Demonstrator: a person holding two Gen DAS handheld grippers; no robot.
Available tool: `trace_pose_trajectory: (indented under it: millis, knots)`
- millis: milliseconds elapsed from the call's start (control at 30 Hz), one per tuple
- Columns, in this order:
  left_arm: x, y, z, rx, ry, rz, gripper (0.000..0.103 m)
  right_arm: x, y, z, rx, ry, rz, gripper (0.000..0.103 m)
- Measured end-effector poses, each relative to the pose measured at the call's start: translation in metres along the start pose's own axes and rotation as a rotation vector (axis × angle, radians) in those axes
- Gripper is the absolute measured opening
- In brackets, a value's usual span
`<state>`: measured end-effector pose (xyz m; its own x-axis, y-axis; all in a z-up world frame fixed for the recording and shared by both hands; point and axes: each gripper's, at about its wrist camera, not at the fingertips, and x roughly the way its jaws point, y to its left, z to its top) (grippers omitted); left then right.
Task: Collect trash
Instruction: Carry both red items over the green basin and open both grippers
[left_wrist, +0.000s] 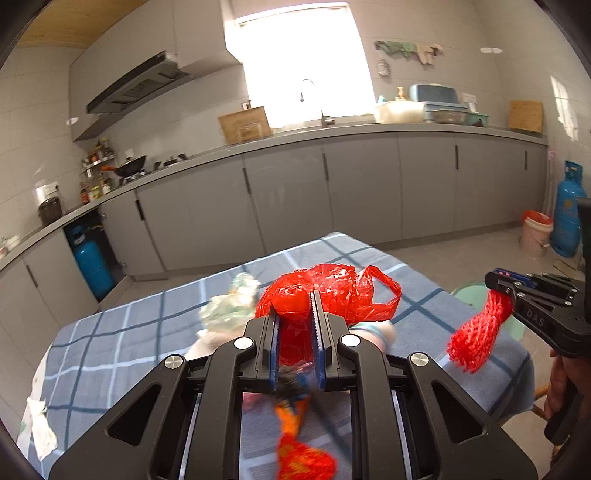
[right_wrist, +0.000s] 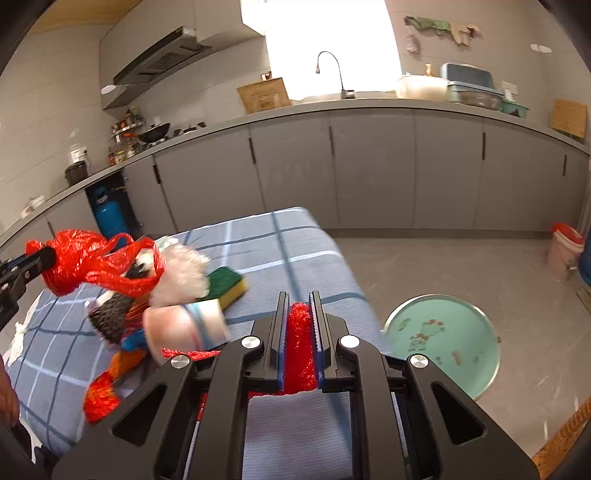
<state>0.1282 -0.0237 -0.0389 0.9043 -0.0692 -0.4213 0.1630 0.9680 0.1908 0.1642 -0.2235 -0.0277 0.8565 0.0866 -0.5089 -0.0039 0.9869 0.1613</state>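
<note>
1. We find the left gripper (left_wrist: 295, 325) clamped on a red bag (left_wrist: 325, 291), held above the table (left_wrist: 110, 343)
2. We find the right gripper (right_wrist: 299, 321) clamped on red netting (right_wrist: 300, 343) over the table's near edge
3. We note trash on the checked cloth: a cup (right_wrist: 184, 328), a sponge (right_wrist: 225, 284), a crumpled wrapper (right_wrist: 181, 273), a brush (right_wrist: 110, 317)
4. We see a green basin (right_wrist: 443, 339) on the floor beside the table

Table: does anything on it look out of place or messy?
Yes. Trash lies in a loose heap on the table: a tipped cup, a sponge and a brush. A crumpled tissue sits apart.
</note>
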Motion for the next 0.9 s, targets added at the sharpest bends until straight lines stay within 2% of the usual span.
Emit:
trace_pose_trajectory:
  millis: [433, 700, 900]
  knots:
    - [0.054, -0.103, 0.038, 0.052, -0.019, -0.219, 0.016, 0.027, -0.12, 0.01, 0.095, -0.01, -0.216, 0.013]
    - [0.091, -0.161, 0.051, 0.084, -0.002, -0.302, 0.016, 0.046, -0.184, 0.008, 0.124, -0.008, -0.318, 0.013]
    - [0.117, -0.197, 0.049, 0.102, 0.041, -0.354, 0.017, 0.066, -0.212, 0.0, 0.147, 0.009, -0.355, 0.013]
